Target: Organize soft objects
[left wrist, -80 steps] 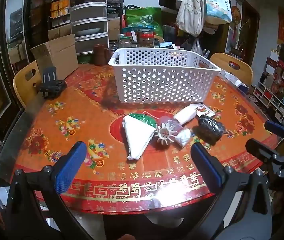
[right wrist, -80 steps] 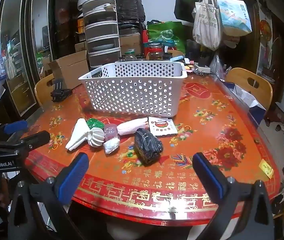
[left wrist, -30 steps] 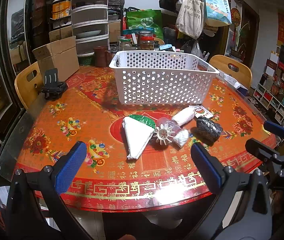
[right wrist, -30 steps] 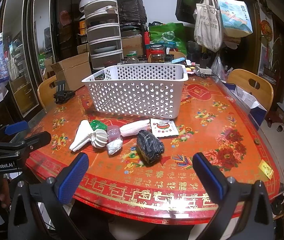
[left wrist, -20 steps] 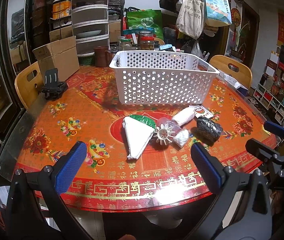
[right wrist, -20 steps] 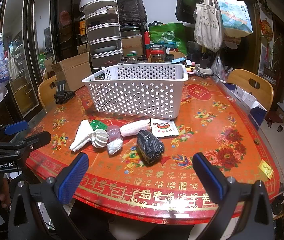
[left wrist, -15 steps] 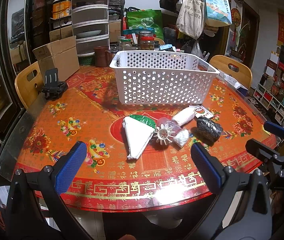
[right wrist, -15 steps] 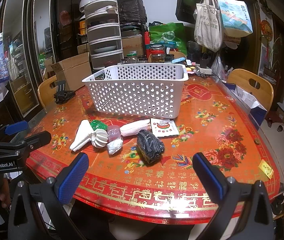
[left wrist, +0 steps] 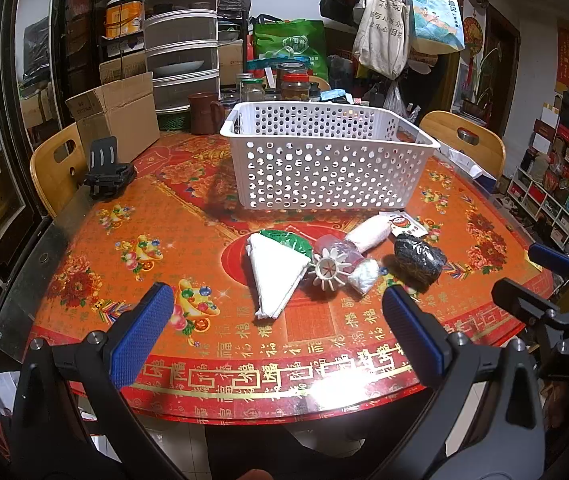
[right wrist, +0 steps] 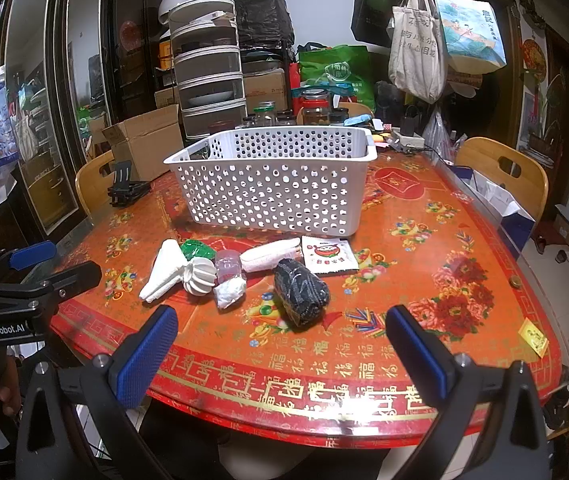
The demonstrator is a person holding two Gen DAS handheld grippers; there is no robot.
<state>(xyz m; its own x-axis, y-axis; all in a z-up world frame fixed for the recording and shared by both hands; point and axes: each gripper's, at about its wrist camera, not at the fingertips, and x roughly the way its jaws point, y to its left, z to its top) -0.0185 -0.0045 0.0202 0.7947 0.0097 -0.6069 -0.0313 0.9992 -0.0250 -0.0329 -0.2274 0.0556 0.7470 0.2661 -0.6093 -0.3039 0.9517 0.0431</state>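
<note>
A cluttered home dining room: round table under a red festive oilcloth (left wrist: 212,364), curved wooden chairs (right wrist: 502,172), stacked grey plastic drawers (left wrist: 180,48), hanging canvas tote bags (right wrist: 416,52).

Each hand-held gripper (left wrist: 276,328) (right wrist: 282,340) has black plastic arms, silver screws and ribbed blue pads (left wrist: 140,336); one body reads "GenRobot.AI" in white.

Bare table (right wrist: 424,280) right of the black bundle (right wrist: 301,293) (basket (right wrist: 272,188) blocks behind).

An open brown cardboard box (left wrist: 118,118) is sitting beside a black folding stand (left wrist: 106,170); glass jars (right wrist: 314,110), contents unclear, are standing before grey stacked drawers (right wrist: 208,80).
</note>
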